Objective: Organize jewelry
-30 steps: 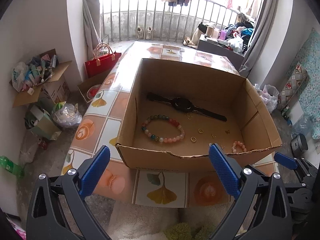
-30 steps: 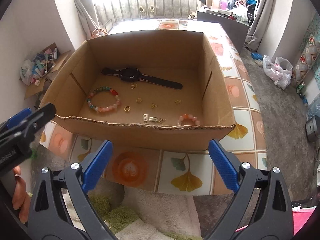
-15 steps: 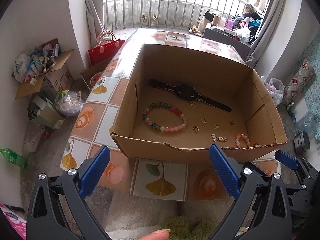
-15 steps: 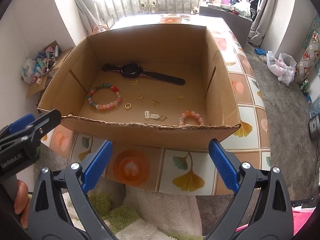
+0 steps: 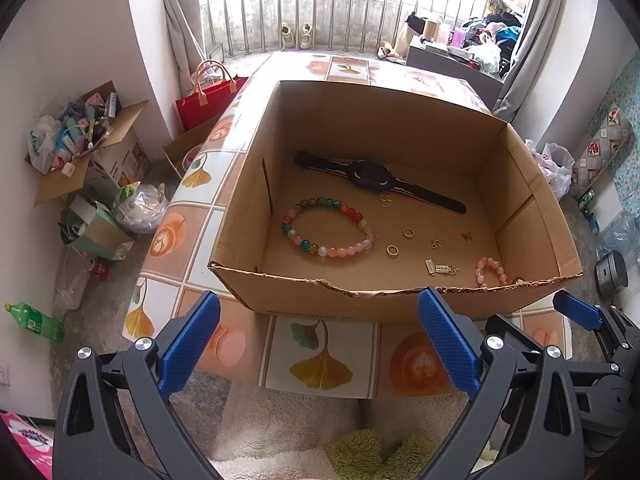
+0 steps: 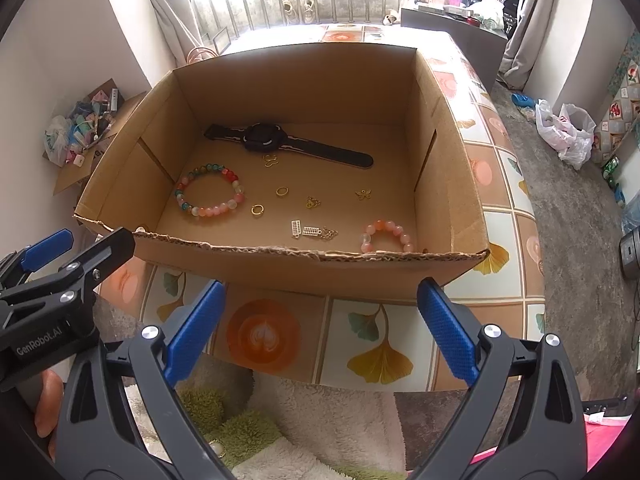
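**Jewelry sits in the box, both grippers wait in front**

A brown cardboard box stands on a surface with leaf pictures on it. All the jewelry that shows lies on the box floor. A black watch lies near the back. Its long line runs from back left to front right. In front of it, on the left, is a big bead bracelet in many colors. A small pink bracelet lies by the front wall, on the right. Between them are two gold rings and some little gold charms. They are too small to tell just what they are.

The left gripper and the right gripper both hang in front of the box, outside its front wall. The jaws of both are spread wide and hold nothing.

The jewelry lies ahead of the jaws and lower down, past the front wall. So a reach would have to go up over the wall, then down. The big bracelet looks nearer the left gripper. The pink one looks nearer the right.

This could be jewelry put away in the box, or jewelry waiting to be sorted.
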Motion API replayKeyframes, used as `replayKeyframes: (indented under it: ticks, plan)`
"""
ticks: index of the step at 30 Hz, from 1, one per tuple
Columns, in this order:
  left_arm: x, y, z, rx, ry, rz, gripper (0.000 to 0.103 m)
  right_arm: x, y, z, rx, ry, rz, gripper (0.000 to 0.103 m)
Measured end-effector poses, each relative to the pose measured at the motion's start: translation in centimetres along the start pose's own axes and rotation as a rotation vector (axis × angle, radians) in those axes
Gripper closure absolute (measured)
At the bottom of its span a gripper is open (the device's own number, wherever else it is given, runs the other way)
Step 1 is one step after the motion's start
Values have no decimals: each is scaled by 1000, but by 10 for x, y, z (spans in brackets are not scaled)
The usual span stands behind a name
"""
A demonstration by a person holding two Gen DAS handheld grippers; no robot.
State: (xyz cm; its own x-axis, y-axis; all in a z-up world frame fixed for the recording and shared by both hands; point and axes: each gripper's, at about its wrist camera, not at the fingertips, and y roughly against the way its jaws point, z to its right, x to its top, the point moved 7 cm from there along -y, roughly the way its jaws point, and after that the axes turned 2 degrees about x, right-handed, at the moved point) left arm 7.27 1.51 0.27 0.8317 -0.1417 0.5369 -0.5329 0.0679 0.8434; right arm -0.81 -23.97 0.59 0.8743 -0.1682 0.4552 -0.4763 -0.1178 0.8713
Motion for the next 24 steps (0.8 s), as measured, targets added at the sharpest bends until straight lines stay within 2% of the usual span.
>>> replayKeyframes:
  ticks: [24]
  plan:
    - [-2,0,0,-11,2,-8,7,-4,0,-2,0,7,-6,10]
